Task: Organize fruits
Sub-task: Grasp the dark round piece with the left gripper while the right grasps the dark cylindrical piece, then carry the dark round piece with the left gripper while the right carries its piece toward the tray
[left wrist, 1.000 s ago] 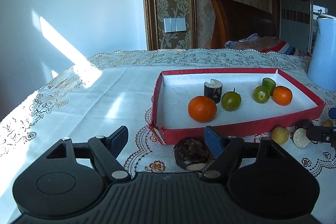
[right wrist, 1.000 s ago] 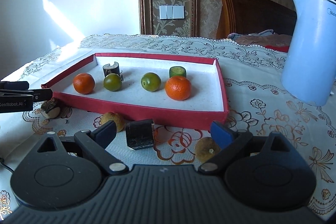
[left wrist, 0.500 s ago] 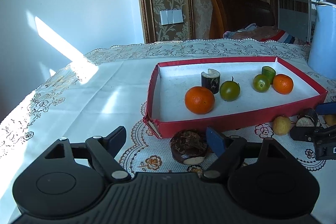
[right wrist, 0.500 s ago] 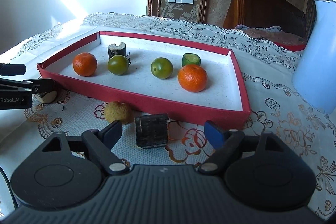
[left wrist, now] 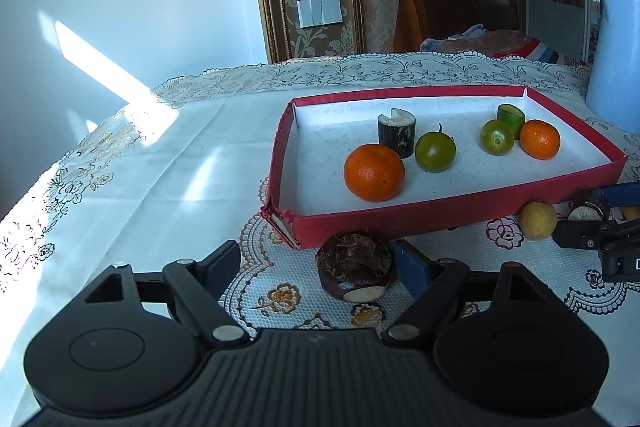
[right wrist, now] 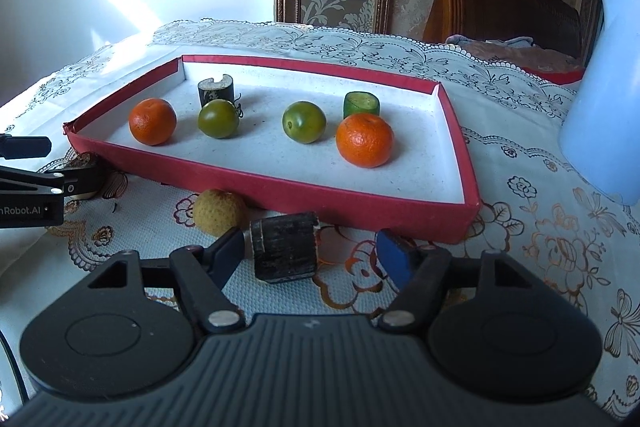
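Observation:
A red tray (left wrist: 448, 217) (right wrist: 280, 187) holds two oranges (left wrist: 374, 173) (right wrist: 364, 141), two green fruits (left wrist: 435, 151) (right wrist: 303, 121), a dark cane piece (left wrist: 396, 133) and a green piece (left wrist: 511, 115). My left gripper (left wrist: 320, 269) is open; a dark brown fruit chunk (left wrist: 354, 265) lies on the cloth by its right finger. My right gripper (right wrist: 312, 257) is open around a dark cane piece (right wrist: 285, 247), which lies against its left finger. A yellow fruit (right wrist: 219, 211) (left wrist: 538, 219) lies in front of the tray.
A pale blue kettle (right wrist: 604, 99) (left wrist: 616, 55) stands right of the tray. A lace cloth (left wrist: 160, 179) covers the table. A wooden chair (left wrist: 448, 11) stands behind. The left gripper shows at the left edge of the right wrist view (right wrist: 28, 183).
Both grippers have moved closer to the table and forward. The right one has come around the dark cane piece. The left one has neared the brown chunk. Jaws stayed open.

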Tool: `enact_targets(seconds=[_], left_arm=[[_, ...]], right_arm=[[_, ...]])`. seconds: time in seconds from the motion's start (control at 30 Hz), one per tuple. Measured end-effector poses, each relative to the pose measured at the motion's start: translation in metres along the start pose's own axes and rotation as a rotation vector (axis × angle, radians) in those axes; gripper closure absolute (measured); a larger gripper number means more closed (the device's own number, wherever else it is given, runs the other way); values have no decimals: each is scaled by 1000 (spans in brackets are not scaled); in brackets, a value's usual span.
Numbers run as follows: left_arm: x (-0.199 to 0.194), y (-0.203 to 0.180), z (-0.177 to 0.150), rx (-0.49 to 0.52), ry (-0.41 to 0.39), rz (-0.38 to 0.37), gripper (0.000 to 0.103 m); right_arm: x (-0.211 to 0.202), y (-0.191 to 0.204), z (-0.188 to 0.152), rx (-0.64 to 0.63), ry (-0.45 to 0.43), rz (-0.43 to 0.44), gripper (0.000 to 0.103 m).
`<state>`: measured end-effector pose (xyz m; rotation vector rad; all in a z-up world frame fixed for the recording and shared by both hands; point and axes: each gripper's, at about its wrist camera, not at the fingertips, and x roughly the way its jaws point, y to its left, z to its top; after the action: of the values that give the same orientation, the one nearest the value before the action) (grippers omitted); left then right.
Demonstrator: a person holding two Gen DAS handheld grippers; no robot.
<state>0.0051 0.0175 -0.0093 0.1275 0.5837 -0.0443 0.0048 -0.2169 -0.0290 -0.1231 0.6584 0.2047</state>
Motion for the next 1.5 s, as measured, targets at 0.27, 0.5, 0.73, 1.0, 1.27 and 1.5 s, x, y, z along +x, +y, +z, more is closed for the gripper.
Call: enact_targets(seconds=[0.27,0.5,0.73,1.0,1.27,1.5], left_arm=[[5,1,0,-3,27,-3,20],[4,2,0,-5,24,-14,23],[1,-3,-1,22,15,-34,43],[-1,-6,-2,45,6,-38,63],[-2,-5,-1,37,-4,-37,63],[-17,-3,-1,26,-79,-68,63]], right_arm=[[-1,3,-1,-13,-11,-12,39],[-3,8,-1,-37,-24,-16,56],[-4,10,-2,-47,-32,-22,68],[-6,10,-2,-54,-43,-33,72],[-12,7,-3,-39,-80,-48,72],[-20,5,-3,-27,-107,-51,72]])
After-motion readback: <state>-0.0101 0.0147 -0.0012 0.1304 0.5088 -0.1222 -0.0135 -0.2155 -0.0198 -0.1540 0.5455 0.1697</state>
